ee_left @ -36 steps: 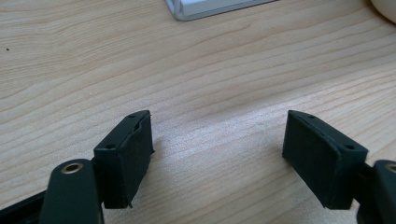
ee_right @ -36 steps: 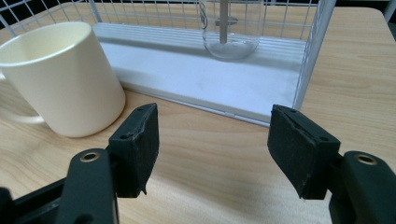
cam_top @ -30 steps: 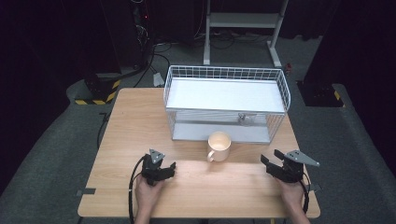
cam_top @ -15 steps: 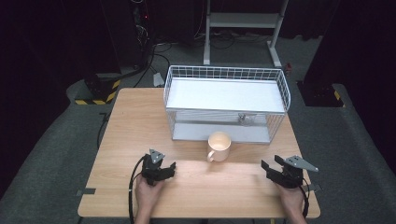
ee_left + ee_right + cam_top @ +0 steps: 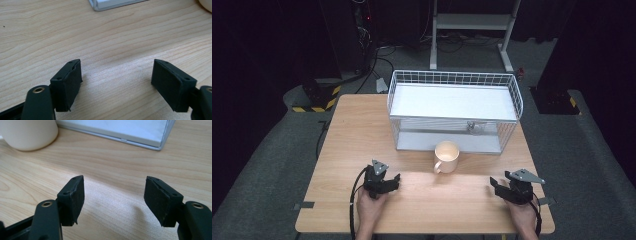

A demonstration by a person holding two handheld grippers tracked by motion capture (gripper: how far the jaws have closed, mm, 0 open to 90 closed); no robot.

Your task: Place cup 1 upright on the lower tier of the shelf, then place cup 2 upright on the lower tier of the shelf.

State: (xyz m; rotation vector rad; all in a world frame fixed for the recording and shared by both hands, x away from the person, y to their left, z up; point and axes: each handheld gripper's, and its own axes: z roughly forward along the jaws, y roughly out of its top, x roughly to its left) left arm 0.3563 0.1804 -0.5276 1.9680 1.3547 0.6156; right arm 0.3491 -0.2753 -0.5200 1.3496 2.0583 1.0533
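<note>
Cream mug (image 5: pixel 447 156) stands upright on the desk (image 5: pixel 352 135), just in front of the white wire basket (image 5: pixel 455 107), roughly midway between the two hands. Left claw (image 5: pixel 395 181) is low over the desk at the near edge, spread, nothing between the pads; in the left gripper view there is bare wood between them and the mug is just a sliver at the top right corner, so it lies ahead and to the right of that claw. Right claw (image 5: pixel 494 184) is also low at the near edge, spread and empty, and its jaws have just been opening a bit further; in the right gripper view the mug (image 5: pixel 28 133) sits ahead and to the left. Mug handle points toward the near-left, i.e. toward the left claw's side. The two claws look about equally far from it; the left is maybe slightly nearer and faces the handle. My read: either one needs a forward-and-inward reach, and the left has the cleaner line to the handle.
</note>
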